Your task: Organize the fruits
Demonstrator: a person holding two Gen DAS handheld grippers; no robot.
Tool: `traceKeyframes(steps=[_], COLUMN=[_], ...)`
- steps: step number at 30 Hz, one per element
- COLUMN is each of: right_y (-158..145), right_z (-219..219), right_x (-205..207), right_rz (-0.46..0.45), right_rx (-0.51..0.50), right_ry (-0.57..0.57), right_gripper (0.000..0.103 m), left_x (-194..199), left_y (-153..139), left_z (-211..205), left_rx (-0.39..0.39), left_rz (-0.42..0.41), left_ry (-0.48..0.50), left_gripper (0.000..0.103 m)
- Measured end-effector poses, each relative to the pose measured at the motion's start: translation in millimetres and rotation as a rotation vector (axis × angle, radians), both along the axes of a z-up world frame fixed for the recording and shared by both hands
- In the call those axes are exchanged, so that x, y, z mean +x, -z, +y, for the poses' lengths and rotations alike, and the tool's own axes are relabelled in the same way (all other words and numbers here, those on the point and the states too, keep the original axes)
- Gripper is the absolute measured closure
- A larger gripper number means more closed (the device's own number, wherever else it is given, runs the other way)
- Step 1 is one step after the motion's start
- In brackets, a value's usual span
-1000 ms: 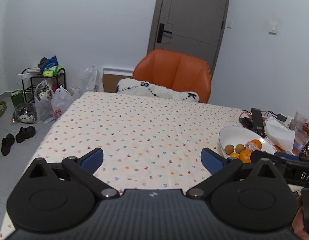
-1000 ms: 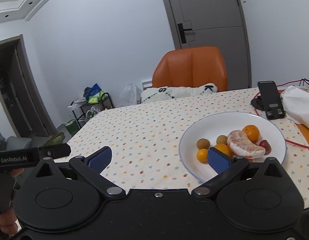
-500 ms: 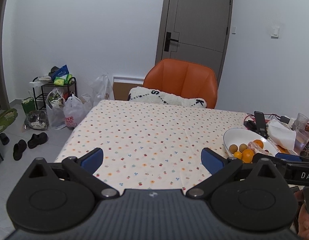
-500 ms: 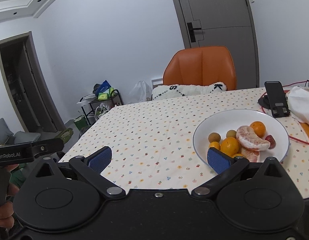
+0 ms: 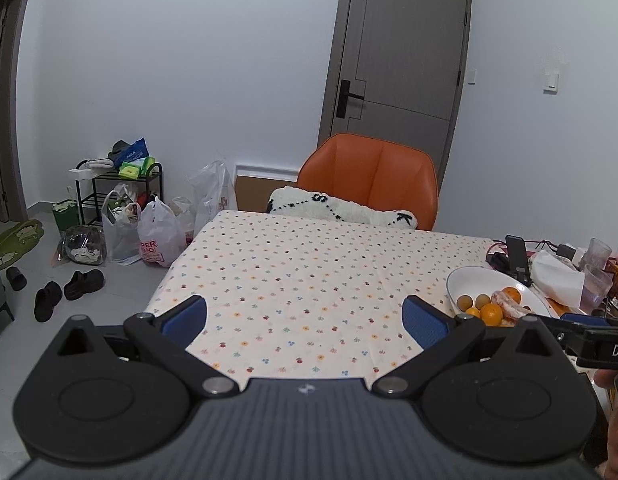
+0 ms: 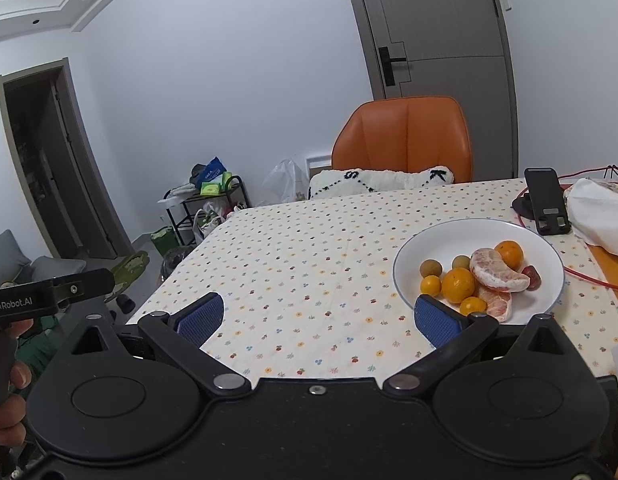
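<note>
The white plate (image 6: 479, 228) of fruits (image 6: 477, 276) lies near the right edge of the table (image 6: 309, 264), just ahead-right of the released, empty right gripper (image 6: 319, 316), while the released left gripper (image 5: 305, 316) is farther from it.

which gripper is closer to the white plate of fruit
Right. The right gripper has its right finger over the near rim of the white plate. The left gripper sits further off to the plate's left, over bare tablecloth. Both are open and empty.
</note>
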State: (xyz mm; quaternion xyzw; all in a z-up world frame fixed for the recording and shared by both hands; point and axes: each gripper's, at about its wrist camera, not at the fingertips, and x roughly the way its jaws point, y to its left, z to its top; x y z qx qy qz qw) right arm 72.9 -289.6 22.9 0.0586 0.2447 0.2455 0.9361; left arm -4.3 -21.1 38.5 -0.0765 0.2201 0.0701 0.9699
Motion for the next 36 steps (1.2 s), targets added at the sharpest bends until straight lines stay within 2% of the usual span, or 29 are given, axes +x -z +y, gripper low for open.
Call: traceKeyframes(steps=[36], right_y=[-1.2], right_z=[0.9], right_x=[-11.0], right_rz=[0.027], right_rx=[-0.019], right_ry=[-0.006], right_gripper=[0.000], left_x=[-4.7], left_y=[1.7], left_z=[-1.0], left_rx=[0.011], left_rz=[0.030], left_ry=[0.029], left_gripper=[0.000])
